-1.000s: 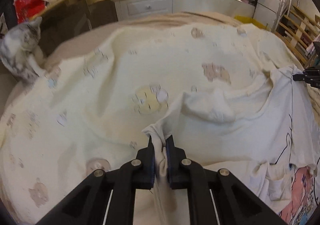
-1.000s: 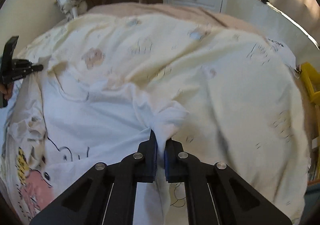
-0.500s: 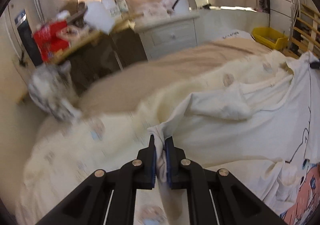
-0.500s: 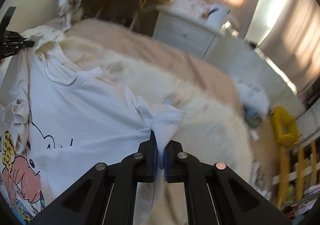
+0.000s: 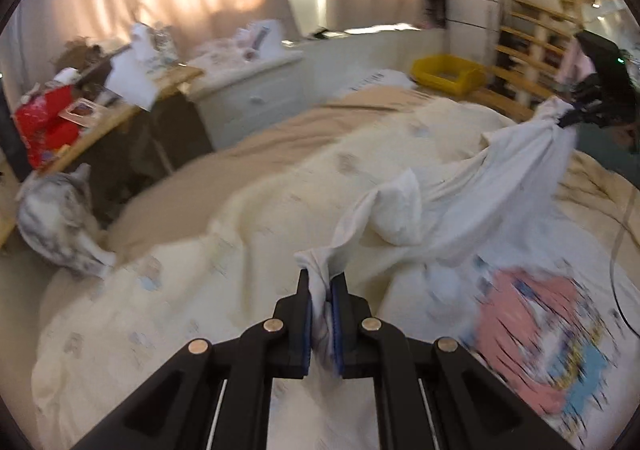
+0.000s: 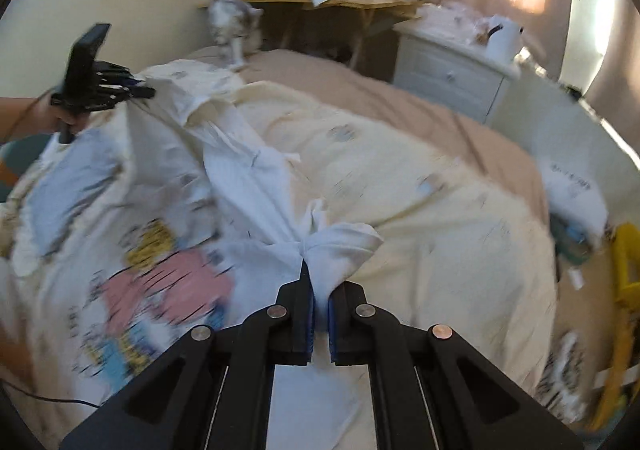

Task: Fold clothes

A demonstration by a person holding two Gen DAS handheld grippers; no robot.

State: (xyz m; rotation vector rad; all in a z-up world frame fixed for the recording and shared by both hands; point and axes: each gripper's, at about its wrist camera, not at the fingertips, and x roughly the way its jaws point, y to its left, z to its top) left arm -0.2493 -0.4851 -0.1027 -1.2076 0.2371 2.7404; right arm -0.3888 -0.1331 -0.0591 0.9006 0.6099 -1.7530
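Note:
A white T-shirt with a pink and blue cartoon print hangs lifted above the bed, stretched between my two grippers. My left gripper is shut on a bunched corner of the shirt near one shoulder. My right gripper is shut on the opposite shoulder of the T-shirt, next to its short sleeve. Each gripper shows in the other's view: the right gripper at the far right, the left gripper at the far left, held by a hand.
A cream patterned duvet covers the bed, with a tan sheet behind. A grey cat sits at the bed's far corner. A cluttered wooden table, a white nightstand, a yellow bin and wooden racks surround it.
Both grippers have risen and tilted up, lifting the shirt off the duvet. The printed front now hangs and swings between them. The cat has stayed at the bed's corner.

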